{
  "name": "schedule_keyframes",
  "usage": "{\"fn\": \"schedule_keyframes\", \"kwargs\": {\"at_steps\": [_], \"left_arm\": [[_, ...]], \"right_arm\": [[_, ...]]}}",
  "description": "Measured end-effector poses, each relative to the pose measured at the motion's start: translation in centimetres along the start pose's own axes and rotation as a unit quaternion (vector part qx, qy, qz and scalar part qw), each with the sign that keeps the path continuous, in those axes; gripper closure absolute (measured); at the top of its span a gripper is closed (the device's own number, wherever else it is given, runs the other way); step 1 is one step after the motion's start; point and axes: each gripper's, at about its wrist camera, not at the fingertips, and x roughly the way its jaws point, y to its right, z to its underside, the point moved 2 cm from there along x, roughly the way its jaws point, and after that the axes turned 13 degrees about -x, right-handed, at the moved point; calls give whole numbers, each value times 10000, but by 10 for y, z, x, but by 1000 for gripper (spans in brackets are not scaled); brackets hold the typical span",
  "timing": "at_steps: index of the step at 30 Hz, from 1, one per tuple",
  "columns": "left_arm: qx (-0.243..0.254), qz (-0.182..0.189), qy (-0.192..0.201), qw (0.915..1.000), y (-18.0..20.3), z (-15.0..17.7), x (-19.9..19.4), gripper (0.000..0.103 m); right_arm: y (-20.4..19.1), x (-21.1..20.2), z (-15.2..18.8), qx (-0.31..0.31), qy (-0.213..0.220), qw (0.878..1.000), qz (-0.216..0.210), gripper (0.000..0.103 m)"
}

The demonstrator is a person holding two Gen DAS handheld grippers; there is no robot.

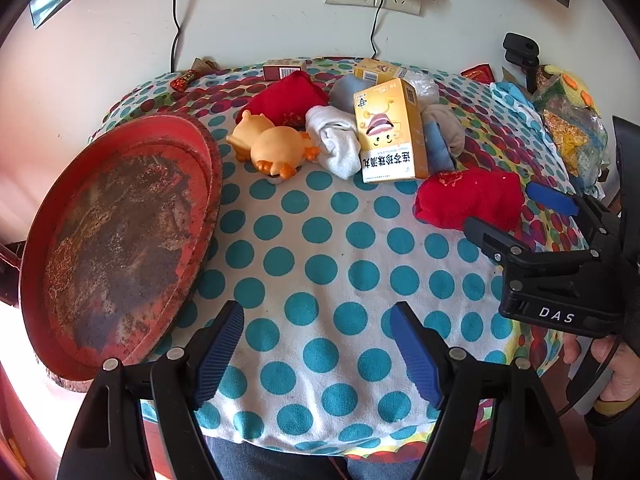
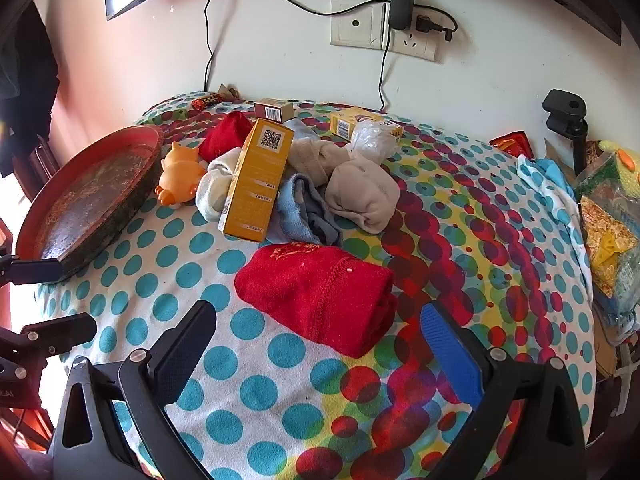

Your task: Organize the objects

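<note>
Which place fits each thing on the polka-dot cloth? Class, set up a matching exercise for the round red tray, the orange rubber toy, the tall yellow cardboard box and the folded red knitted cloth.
Things:
1. round red tray
2. orange rubber toy
3. tall yellow cardboard box
4. folded red knitted cloth

Places:
A. just ahead of the right hand-held gripper
B. leaning on rolled socks
C. at the table's left edge
D. between tray and white sock

Pairs: 1-C, 2-D, 3-B, 4-A

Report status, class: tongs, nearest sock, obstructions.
Left tongs, right tongs open, empty. Folded red knitted sock lies just ahead of right tongs. Nothing blocking.
</note>
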Motion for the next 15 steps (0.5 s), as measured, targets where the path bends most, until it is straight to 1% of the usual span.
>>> {"fn": "schedule_keyframes", "kwargs": {"at_steps": [5,7,9,11,13,14,15], "left_arm": [[22,92,-4,10000,7,-11,7,25],[61,135,26,9999,11,-15,9,25],[73,144,16,9999,15,-21,12,25],[80,171,21,9998,20,-26,16,25],[93,172,-11,9998,25,-30,21,25],[93,195,-29,9998,29,-33,24,25],[99,212,-44,9997,31,-35,26,25]], "right_arm": [[-5,18,-7,-89,-14,10000,-42,4],[-6,25,-8,-165,-51,9998,14,16],[-8,33,-8,-266,-131,9995,53,26],[-5,38,-7,-242,-144,9996,-71,32],[-1,39,-6,-183,-78,9997,-167,53],[2,39,-5,-115,-49,9995,-283,56],[5,38,-5,-20,-25,9992,-393,61]]}}
